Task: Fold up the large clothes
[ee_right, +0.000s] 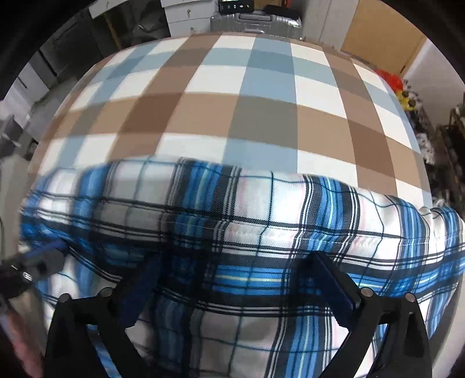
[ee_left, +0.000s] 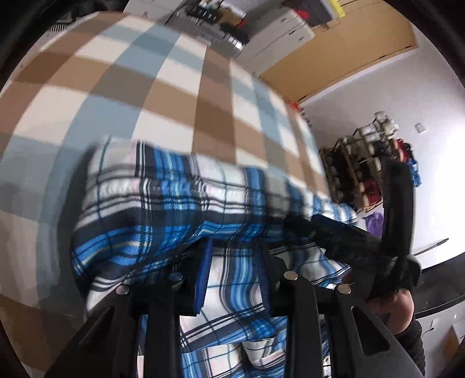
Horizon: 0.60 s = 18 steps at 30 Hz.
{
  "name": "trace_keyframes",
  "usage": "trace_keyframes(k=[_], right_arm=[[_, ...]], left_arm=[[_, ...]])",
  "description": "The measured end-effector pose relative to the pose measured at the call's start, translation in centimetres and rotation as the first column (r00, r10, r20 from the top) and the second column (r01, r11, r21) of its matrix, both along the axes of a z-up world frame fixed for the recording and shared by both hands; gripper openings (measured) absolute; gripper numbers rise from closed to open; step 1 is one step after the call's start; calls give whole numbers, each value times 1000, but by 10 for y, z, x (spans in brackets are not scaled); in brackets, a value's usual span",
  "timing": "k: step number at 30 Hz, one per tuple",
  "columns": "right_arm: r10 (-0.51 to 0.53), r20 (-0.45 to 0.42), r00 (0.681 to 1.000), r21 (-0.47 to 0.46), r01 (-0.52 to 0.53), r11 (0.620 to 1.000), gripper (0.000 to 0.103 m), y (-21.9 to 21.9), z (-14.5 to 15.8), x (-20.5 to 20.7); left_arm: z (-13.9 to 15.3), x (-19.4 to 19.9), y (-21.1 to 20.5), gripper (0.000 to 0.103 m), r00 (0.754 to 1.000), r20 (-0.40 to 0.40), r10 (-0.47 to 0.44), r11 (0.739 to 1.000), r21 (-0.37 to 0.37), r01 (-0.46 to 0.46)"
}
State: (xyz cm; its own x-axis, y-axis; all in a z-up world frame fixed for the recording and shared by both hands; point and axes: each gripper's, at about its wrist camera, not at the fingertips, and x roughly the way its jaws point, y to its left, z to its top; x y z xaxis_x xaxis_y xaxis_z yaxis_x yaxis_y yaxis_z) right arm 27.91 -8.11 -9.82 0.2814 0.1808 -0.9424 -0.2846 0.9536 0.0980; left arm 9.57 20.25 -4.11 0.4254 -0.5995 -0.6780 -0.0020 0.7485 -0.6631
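A blue, white and black plaid garment (ee_left: 162, 203) lies folded over on a checked brown, blue and white surface (ee_left: 116, 96). My left gripper (ee_left: 235, 261) stands open right over the garment, with cloth showing between its blue-padded fingers (ee_left: 203, 270). The right gripper shows at the right of this view (ee_left: 343, 235). In the right wrist view the same garment (ee_right: 261, 209) fills the lower half, and my right gripper (ee_right: 232, 273) is open wide above it, nothing pinched. The left gripper (ee_right: 37, 258) shows at the left edge.
The checked surface (ee_right: 232, 101) stretches beyond the garment. Behind it stand a silver suitcase (ee_right: 255, 20), white cabinets (ee_left: 276, 37) and a cardboard sheet (ee_left: 348, 49). A wooden rack with yarn cones (ee_left: 366, 162) stands by the white wall.
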Motion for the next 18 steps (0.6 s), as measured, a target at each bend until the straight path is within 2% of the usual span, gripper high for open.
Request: trace_keyframes(k=[3, 5, 8, 9, 11, 14, 18], right_arm=[[22, 45, 999, 65, -25, 998, 97, 12, 18, 3], [38, 38, 999, 21, -39, 999, 97, 27, 12, 7], [42, -11, 999, -76, -43, 996, 98, 48, -16, 11], [33, -4, 999, -102, -33, 994, 102, 53, -23, 12], [30, 25, 999, -108, -27, 994, 103, 55, -29, 10], [40, 5, 999, -65, -40, 997, 103, 44, -25, 6], [47, 80, 996, 74, -53, 996, 103, 1, 14, -30]], left_arm=[[11, -1, 9, 24, 998, 63, 17, 1000, 14, -18], [4, 4, 18, 24, 998, 52, 46, 999, -4, -46], [-11, 10, 21, 24, 998, -7, 56, 998, -20, -56], [-14, 11, 19, 24, 999, -10, 49, 999, 1, -49], [-13, 10, 15, 24, 1000, 10, 25, 998, 51, -26], [-15, 10, 14, 24, 1000, 12, 7, 998, 67, -8], [-6, 1, 20, 24, 999, -25, 20, 998, 52, -18]])
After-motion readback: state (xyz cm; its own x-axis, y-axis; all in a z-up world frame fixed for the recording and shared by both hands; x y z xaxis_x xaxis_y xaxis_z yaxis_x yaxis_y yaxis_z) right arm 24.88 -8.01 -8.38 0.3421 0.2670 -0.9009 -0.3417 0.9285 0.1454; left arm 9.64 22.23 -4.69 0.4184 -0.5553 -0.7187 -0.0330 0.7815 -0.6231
